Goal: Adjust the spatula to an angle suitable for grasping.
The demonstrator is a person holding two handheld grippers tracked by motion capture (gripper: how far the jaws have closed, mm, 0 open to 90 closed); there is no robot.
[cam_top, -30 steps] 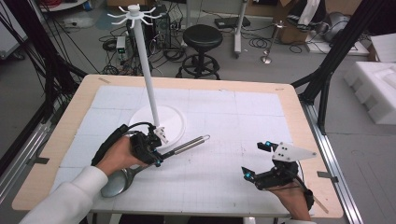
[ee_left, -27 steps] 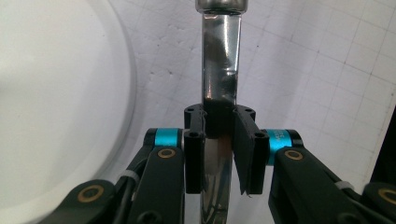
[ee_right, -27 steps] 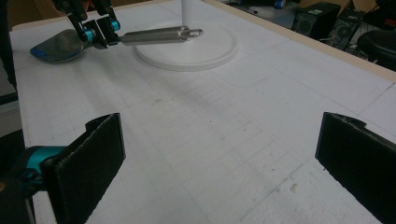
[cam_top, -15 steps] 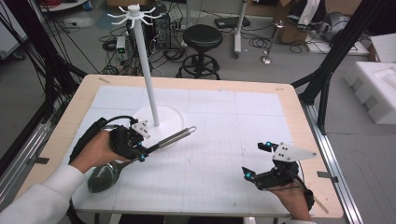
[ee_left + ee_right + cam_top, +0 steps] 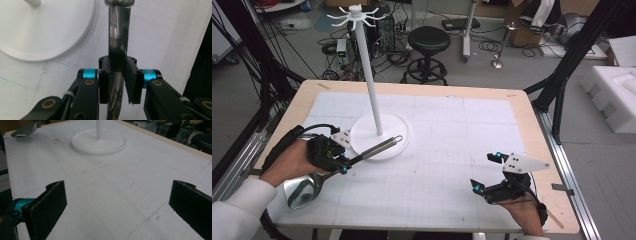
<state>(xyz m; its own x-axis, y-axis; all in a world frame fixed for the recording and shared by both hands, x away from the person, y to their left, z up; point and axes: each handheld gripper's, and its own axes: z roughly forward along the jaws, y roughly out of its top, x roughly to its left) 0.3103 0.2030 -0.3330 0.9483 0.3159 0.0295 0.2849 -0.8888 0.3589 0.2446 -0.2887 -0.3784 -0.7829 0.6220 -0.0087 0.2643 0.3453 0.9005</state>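
At the lower right of the high view, the right tool (image 5: 486,172) is held low over the bench (image 5: 442,100) by a hand at the bottom edge. In the right gripper view its jaws are seen standing wide apart at the lower left and lower right corners, with nothing between them but the gridded white sheet (image 5: 120,195).

At the lower left of the high view, the left tool (image 5: 343,162) is carried in a hand (image 5: 289,162) with a white sleeve below it. A metal ladle (image 5: 332,172) is clamped in it: in the left gripper view the dark, shiny handle (image 5: 117,45) is gripped between the two black pads at the middle of the frame and runs up to the top edge. In the high view the bowl of the ladle (image 5: 302,190) is seen at the lower left, below the hand, while the handle slants up and right, its looped end (image 5: 396,140) lying over the round white base (image 5: 379,132) of the stand. Whether the end touches the base cannot be told.

Farther back, left of centre, the white pole (image 5: 368,70) rises upright from that base, topped by a ring of hooks (image 5: 356,12) at the upper left. Beyond the far bench edge, a black stool (image 5: 428,42) stands on the floor among cables.
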